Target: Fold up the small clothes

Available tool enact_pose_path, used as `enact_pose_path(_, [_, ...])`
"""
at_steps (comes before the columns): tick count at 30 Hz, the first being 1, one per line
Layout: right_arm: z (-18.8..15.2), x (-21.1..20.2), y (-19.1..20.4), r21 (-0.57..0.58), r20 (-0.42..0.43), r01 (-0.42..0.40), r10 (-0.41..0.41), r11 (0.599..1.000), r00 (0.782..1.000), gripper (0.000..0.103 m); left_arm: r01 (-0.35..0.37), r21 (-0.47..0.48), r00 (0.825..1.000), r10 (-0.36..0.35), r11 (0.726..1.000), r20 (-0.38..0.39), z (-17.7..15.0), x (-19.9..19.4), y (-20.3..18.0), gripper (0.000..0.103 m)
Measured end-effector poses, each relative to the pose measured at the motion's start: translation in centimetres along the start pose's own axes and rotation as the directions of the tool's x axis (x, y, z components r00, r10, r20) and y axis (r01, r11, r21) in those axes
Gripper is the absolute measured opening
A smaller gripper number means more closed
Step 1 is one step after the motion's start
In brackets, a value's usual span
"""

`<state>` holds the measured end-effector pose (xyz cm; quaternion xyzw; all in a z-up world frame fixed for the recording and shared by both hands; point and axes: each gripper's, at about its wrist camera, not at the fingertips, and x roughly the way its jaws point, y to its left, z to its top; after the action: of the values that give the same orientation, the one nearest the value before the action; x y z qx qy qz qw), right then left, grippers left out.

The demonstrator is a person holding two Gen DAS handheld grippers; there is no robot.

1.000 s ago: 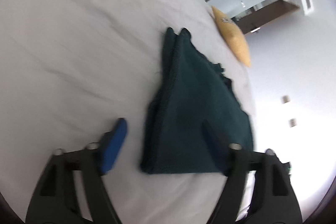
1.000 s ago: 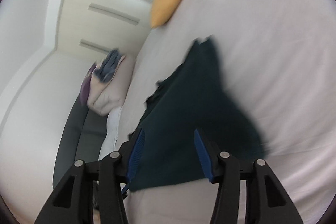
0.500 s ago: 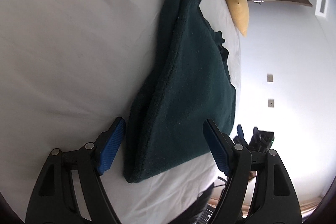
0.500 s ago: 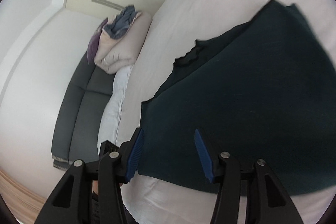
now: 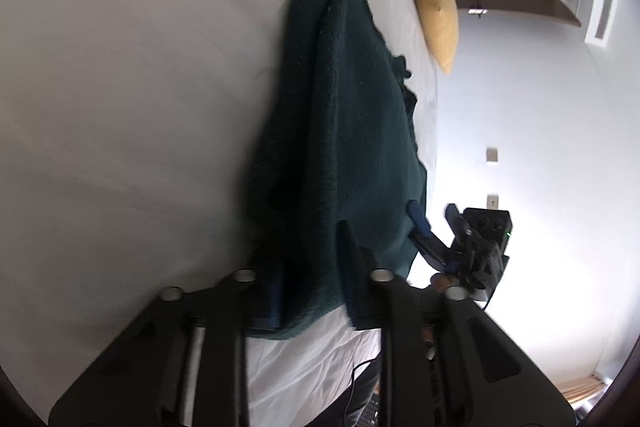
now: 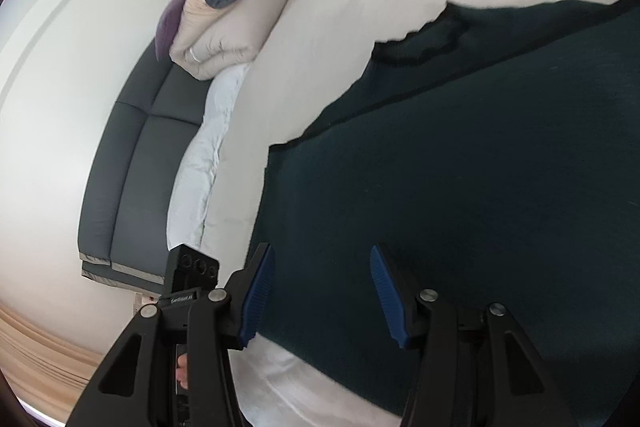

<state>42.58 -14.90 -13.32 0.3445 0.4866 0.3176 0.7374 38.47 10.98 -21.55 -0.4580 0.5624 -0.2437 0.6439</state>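
Left wrist view: dark green cloth [image 5: 352, 131] lies folded on the bed [image 5: 120, 107], long axis running straight away from the left gripper [image 5: 310, 269]. Its jaws have just been closing and look clamped on the near corner, though it's dark there. Right gripper [image 6: 320, 291] hovers apart over the other near corner, gripping nothing. Yellow pillow [image 5: 436, 15] sits past the far end.

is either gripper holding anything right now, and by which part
The left gripper has just closed on the near folded corner of the dark green knitted garment. The right gripper is open, holding nothing.
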Motion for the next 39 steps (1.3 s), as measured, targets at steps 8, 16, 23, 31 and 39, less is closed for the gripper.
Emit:
enact_pose_path(8, [0.5,2.9,-2.3,0.041,-0.062,0.032,-0.03,0.999,0.998,0.055,-0.009,0.043,0.996,0.005,0.999,0.092,-1.2,-1.1,-1.4,0.009])
enact_pose_path(16, [0.5,0.7,-2.7,0.093,-0.047,-0.066,0.07,0.993,0.996,0.073,-0.126,0.233,0.984,0.091,0.964,0.156,-3.1,0.2,-9.5,0.009])
enact_pose_path(23, [2.7,-2.1,-2.8,0.099,-0.063,-0.189,0.196,0.977,0.979,0.077,-0.26,0.403,0.963,0.204,0.878,0.176,-5.6,6.7,-16.6,0.009])
enact_pose_path(31, [5.1,-3.0,-3.8,0.113,-0.058,-0.242,0.249,0.964,0.967,0.086,-0.373,0.487,0.927,0.335,0.79,0.167,-8.6,15.1,-18.4,0.009])
enact_pose_path(39, [6.6,-0.7,-4.8,0.183,-0.102,-0.279,0.301,0.943,0.948,0.08,-0.355,0.461,0.934,0.328,0.813,0.14,-9.3,16.2,-17.3,0.009])
